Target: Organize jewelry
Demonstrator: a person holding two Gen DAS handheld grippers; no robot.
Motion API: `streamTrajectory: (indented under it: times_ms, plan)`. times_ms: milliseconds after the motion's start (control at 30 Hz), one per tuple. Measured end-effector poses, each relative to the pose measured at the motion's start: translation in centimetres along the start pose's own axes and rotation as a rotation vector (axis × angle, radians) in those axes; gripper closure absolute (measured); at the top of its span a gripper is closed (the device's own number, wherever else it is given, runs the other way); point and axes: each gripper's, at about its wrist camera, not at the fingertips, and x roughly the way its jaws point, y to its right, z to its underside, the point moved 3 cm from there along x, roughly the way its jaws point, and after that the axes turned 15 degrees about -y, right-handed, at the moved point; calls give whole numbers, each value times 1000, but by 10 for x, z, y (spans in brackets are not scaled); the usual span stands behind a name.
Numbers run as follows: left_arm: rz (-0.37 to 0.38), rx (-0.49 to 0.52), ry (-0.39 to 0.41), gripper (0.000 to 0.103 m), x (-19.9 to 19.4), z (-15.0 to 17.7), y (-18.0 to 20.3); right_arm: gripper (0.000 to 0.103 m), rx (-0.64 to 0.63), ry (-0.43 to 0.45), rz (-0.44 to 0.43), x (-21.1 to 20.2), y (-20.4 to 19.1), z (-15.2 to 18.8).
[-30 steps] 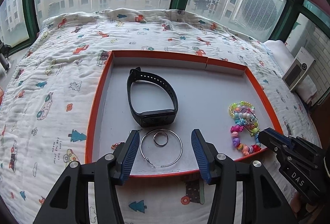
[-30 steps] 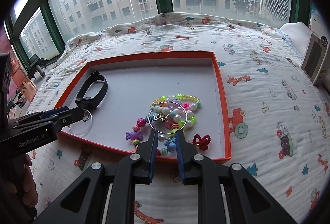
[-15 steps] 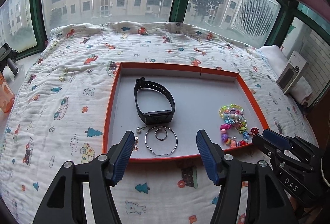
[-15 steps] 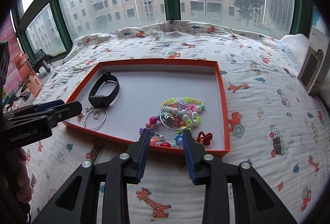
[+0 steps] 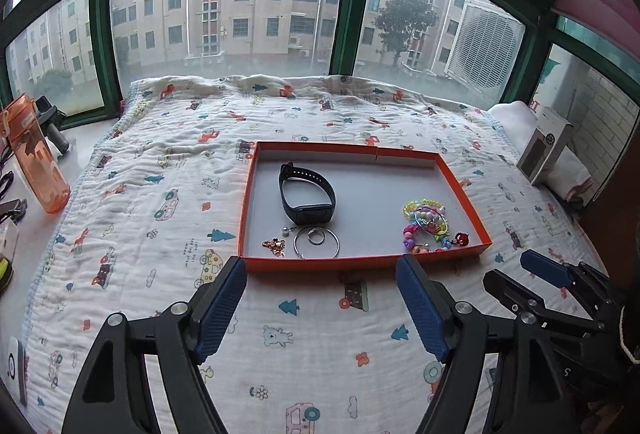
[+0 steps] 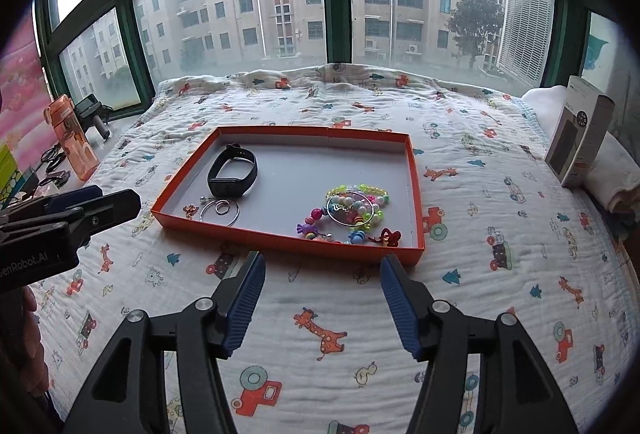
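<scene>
Both the left gripper (image 5: 320,298) and right gripper (image 6: 322,294) hang over the bed (image 5: 160,162), jaws opening, nothing between them. In the orange tray (image 6: 416,194), the beaded bracelets (image 6: 352,210) crowd its near right corner: light, floppy, slippery, probably best pinched across one strand.

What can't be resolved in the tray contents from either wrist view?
- Gold cluster, left wrist view: too small to tell what piece it is.
- Beaded pile, both views: strands overlap, so no piece count.
- Red knot, right wrist view: tray front wall hides its lower edge.
- Small stud: type unreadable.
</scene>
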Motion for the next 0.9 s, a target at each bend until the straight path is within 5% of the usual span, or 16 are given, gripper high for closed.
streamTrajectory:
  times_ms: [333, 900]
  plan:
    - [3, -29, 73, 1, -64, 36, 0, 31, 25, 18, -6, -27, -7, 25]
    - [-83, -31, 58, 0, -83, 78, -3, 29, 33, 31, 8, -50, -10, 49]
